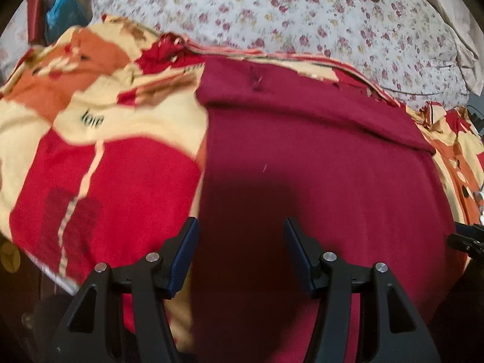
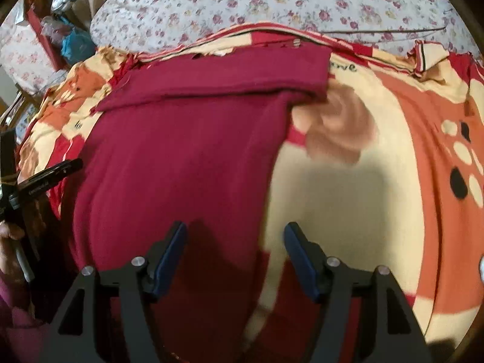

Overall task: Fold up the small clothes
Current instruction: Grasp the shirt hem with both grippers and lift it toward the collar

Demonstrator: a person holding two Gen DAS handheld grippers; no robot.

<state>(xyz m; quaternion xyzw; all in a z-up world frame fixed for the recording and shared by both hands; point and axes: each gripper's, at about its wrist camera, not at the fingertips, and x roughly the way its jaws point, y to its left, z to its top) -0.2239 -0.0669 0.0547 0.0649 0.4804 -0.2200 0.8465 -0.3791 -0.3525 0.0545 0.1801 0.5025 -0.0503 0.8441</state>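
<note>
- While both tools hover above the bed, the left hand-held gripper (image 1: 240, 227) has its jaws spread apart with nothing between them; the dark red garment (image 1: 317, 181) lies directly below.
- The right hand-held gripper (image 2: 236, 231) likewise has its jaws spread wide and empty. It is positioned over the right edge of the dark red garment (image 2: 187, 157), with one finger above the cloth and the other above the blanket.
- The garment lies flat on a patterned blanket (image 1: 106, 166) of red, cream and orange. Its far end shows a folded-over band running across the full width.
- Beyond the blanket (image 2: 363, 196) lies a floral sheet (image 1: 272, 9), white with small red flowers; the same floral sheet (image 2: 257, 3) fills the top of the right wrist view.
- At the left edge of the right wrist view, part of the other tool's black body (image 2: 45, 181) is visible beside the garment.
- Both views are slightly blurred.
</note>
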